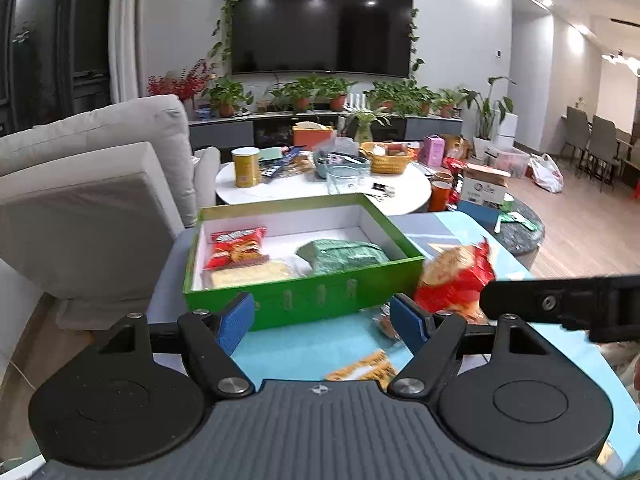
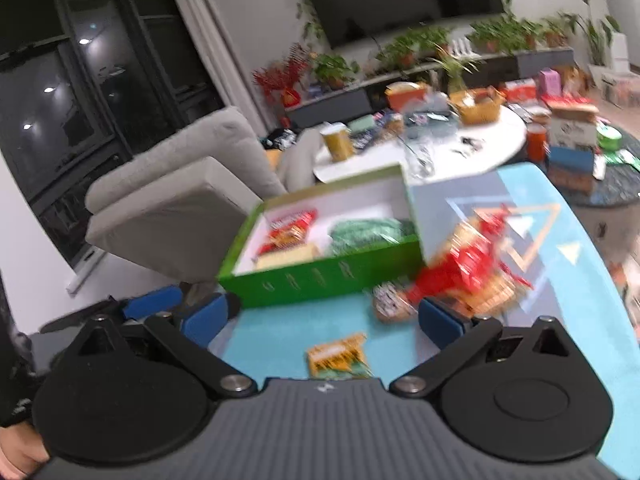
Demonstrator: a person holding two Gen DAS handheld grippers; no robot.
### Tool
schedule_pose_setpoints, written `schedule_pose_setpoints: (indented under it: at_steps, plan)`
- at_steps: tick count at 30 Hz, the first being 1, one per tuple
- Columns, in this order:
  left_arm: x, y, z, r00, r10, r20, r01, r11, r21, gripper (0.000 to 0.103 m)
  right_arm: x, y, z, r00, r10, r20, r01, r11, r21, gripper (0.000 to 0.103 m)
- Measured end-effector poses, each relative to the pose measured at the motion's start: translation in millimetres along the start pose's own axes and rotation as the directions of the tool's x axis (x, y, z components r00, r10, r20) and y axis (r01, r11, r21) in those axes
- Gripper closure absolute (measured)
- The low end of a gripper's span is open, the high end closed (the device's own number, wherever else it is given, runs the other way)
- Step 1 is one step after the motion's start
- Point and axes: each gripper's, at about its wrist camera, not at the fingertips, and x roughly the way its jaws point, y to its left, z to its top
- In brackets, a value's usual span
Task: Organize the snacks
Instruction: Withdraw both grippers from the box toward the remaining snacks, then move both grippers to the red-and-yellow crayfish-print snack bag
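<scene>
A green box (image 1: 304,296) (image 2: 320,276) stands open on the blue-topped table. Inside lie a red chip bag (image 1: 236,246), a pale yellow packet (image 1: 248,274) and a green packet (image 1: 344,256). Right of the box sits a red and orange snack bag (image 1: 456,280) (image 2: 472,268), blurred. My left gripper (image 1: 322,320) is open just before the box's front wall, nothing between its blue pads. My right gripper (image 2: 324,320) is open too, its right pad (image 2: 440,322) close below the red bag. A small orange packet (image 2: 338,354) (image 1: 364,368) lies under both grippers.
A grey sofa (image 1: 80,200) stands left of the table. Behind the box, a round white table (image 1: 404,188) carries a yellow can (image 1: 245,166), a basket and clutter. A small dark patterned packet (image 2: 390,300) lies beside the red bag. Boxes stand on the right.
</scene>
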Motion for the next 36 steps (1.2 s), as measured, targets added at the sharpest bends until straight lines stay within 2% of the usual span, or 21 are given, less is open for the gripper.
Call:
schedule_pose_setpoints:
  at_steps: [6,12,16,20,25,28,32,36]
  plan:
    - [2.7,-19.3,-11.9,0.998,-0.040,-0.047,0.040,0.999,0.006,0.025,-4.8,-32.2,-14.5,0.997,-0.039,-0.070,0.047,0.993,0.110,0.055]
    - [14.1,-38.4,-25.0,0.977,-0.162,-0.137,0.161,0.987,-0.013,0.025,-7.7,-66.0,-32.5,0.989,-0.089,-0.119,0.112,0.974,0.198,0.055]
    - [17.6,-61.7,-34.2,0.946,-0.256,-0.198,0.266,0.964,0.023,0.025,-9.5,-88.4,-42.9,0.984,-0.109,-0.143,0.143,0.957,0.252,0.055]
    - [14.2,-85.7,-49.9,0.916,-0.286,-0.280,0.319,0.945,0.077,0.025,-11.0,-99.8,-43.7,0.977,-0.166,-0.136,0.194,0.953,0.231,0.055]
    - [7.0,-105.4,-60.1,0.865,-0.345,-0.363,0.401,0.912,0.089,0.026,-1.1,-109.6,-38.7,0.977,-0.156,-0.147,0.186,0.958,0.220,0.055]
    - [10.2,-113.8,-64.2,0.842,-0.351,-0.410,0.415,0.906,0.078,0.027,6.4,-116.1,-37.4,0.975,-0.149,-0.162,0.184,0.957,0.226,0.055]
    - [19.9,-117.1,-71.5,0.812,-0.331,-0.481,0.396,0.918,0.037,0.030,17.0,-122.0,-35.1,0.973,-0.129,-0.190,0.172,0.959,0.226,0.055]
    - [32.9,-117.4,-72.8,0.808,-0.323,-0.492,0.374,0.927,0.005,0.032,25.0,-123.0,-36.0,0.970,-0.112,-0.216,0.159,0.964,0.214,0.055]
